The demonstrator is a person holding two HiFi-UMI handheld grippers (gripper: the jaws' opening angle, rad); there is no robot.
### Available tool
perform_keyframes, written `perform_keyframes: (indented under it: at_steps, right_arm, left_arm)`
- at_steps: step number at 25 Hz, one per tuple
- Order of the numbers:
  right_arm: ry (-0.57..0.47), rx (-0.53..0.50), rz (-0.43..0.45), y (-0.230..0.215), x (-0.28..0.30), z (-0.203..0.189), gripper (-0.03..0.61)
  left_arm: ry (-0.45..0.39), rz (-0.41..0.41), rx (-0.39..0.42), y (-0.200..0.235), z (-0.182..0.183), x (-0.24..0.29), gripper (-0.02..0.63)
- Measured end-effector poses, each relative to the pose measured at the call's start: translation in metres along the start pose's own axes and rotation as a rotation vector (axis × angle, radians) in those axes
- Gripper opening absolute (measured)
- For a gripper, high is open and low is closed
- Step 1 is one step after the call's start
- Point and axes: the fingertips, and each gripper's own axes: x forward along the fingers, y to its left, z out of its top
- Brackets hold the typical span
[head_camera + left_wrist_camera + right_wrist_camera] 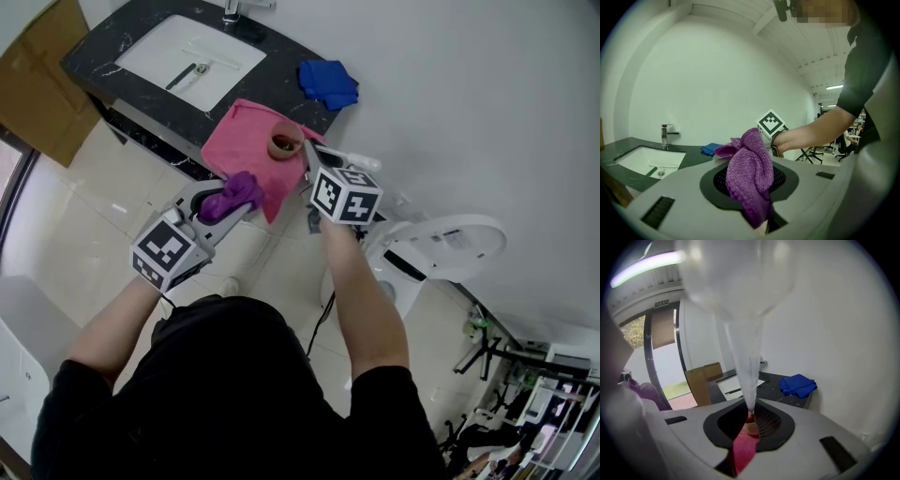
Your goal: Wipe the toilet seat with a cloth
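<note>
Cloth [750, 173], purple and bunched, is clamped between the jaws of the left gripper [239, 202], with loose folds spilling above and below the pinch. If the jaws hold only one fold, I judge a hard drag across the seat could pull the cloth free.

The right gripper [314, 159] is clenched on the narrow end of a translucent white thing [740, 310] (too blurred to name). So thin a hold could let it slip or swing.

Just ahead of and below that gripper, a brown cup [284, 141] stands on a pink cloth [248, 141] that hangs over the tabletop [281, 89] edge. A careless sweep there could knock the cup or drag it off.

The toilet [450, 234] lies well off to the right gripper's right and lower down. The purple cloth has not reached it, so no wiping has begun.
</note>
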Motion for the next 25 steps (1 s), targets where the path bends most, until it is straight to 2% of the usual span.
perform_keyframes:
  at_steps: [10,18,23,25]
  right_arm:
    - [-0.171,0.044,-0.014,0.009,-0.066,0.046,0.035]
    - [-0.456,0.178,-0.009,0.006,-0.165,0.087,0.035]
    - [-0.622,0.197,-0.054,-0.002,-0.247,0.097,0.035]
    - [-0.686,0.199,-0.105,-0.011,-0.287,0.096,0.035]
  left_arm:
    - [-0.033,-0.051,0.042,-0.009,0.019,0.006,0.092]
    - [-0.065,-0.145,0.091,-0.034,0.041,0.026,0.092]
    - [-0.079,-0.242,0.118,-0.062,0.052,0.044,0.092]
    - [-0.084,-0.286,0.113,-0.076,0.059,0.054,0.092]
